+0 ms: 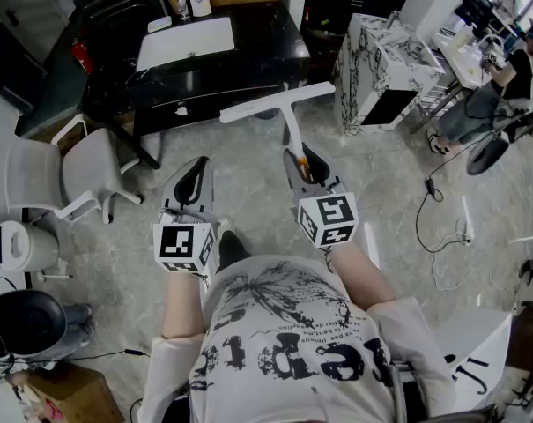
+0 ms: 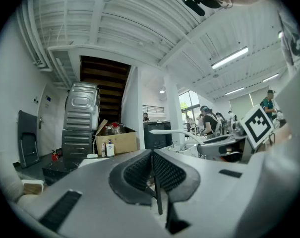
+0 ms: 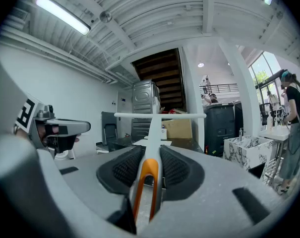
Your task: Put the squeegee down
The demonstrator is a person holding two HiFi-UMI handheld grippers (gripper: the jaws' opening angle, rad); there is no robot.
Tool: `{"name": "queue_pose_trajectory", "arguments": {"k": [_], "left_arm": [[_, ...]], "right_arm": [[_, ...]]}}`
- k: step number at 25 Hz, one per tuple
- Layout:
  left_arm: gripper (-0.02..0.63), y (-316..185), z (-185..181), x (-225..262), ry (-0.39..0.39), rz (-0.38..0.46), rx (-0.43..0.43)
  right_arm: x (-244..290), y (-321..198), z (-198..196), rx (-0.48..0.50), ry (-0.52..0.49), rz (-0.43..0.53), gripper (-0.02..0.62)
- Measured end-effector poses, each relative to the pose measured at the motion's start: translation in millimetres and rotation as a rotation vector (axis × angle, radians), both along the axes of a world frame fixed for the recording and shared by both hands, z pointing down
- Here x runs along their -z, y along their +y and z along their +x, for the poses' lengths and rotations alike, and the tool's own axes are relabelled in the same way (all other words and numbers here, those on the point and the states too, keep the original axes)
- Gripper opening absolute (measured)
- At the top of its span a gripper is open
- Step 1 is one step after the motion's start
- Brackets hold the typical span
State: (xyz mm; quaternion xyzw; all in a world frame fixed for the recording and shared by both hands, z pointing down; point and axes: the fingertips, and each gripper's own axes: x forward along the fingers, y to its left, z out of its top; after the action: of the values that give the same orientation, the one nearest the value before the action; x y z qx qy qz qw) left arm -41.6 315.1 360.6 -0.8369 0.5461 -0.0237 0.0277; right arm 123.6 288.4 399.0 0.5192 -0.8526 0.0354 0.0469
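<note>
The squeegee has a white handle with an orange grip and a long white blade at its far end. My right gripper is shut on its handle and holds it out level, with the blade crosswise in the air near the black table's front edge. In the right gripper view the handle runs straight out between the pads to the blade. My left gripper hovers beside it on the left, shut with nothing in it; its pads meet in the left gripper view. The blade shows there too, off to the right.
A black table ahead carries a white board and bottles. White chairs stand at the left and a marble-patterned cabinet at the right. Cables trail over the floor. People stand in the distance at the right.
</note>
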Motion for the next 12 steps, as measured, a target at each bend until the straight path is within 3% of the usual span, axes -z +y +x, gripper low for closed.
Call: {"name": "queue_pose_trajectory", "arguments": {"k": [12], "left_arm": [[0.012, -7.2, -2.6, -0.8, 0.008, -0.006, 0.014]], "right_arm": [[-4.2, -3.6, 1.9, 0.000, 0.004, -0.002, 0.112]]}}
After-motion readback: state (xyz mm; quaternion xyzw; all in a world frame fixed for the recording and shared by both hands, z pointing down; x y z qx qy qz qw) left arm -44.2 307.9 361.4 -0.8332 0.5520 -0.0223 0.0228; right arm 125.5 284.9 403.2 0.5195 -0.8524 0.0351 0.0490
